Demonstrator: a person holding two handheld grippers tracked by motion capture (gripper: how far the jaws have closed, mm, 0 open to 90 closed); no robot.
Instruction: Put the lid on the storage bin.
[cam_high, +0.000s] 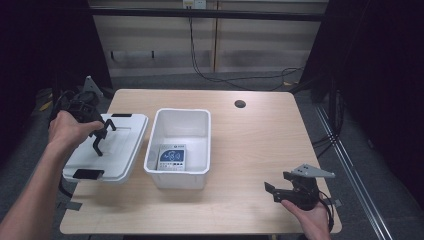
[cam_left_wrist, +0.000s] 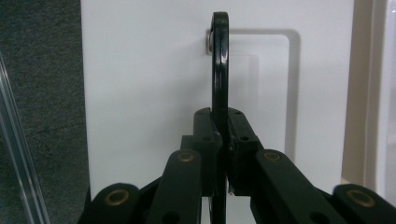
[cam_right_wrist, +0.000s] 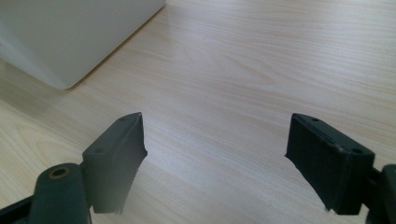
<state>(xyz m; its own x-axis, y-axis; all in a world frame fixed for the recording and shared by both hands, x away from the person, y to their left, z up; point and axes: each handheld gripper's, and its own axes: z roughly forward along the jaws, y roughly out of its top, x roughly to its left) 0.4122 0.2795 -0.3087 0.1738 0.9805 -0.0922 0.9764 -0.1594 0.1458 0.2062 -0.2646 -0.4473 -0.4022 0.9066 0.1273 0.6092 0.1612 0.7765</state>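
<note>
High view: left gripper (cam_high: 100, 136) at left of frame over white lid (cam_high: 117, 155), beside white bin (cam_high: 200, 142) holding small box (cam_high: 172, 159). Right gripper (cam_high: 280, 189) lower right on table (cam_high: 250, 145).

Left gripper view: jaws pinching black handle (cam_left_wrist: 219, 70) on lid.

Right gripper view: jaws spread wide above wood; bin corner upper left.

Nothing legible anywhere — the one printed thing is a blue-and-white packet (cam_high: 171, 158) lying inside the white bin (cam_high: 200, 117), its markings too small and blurred to read.
</note>
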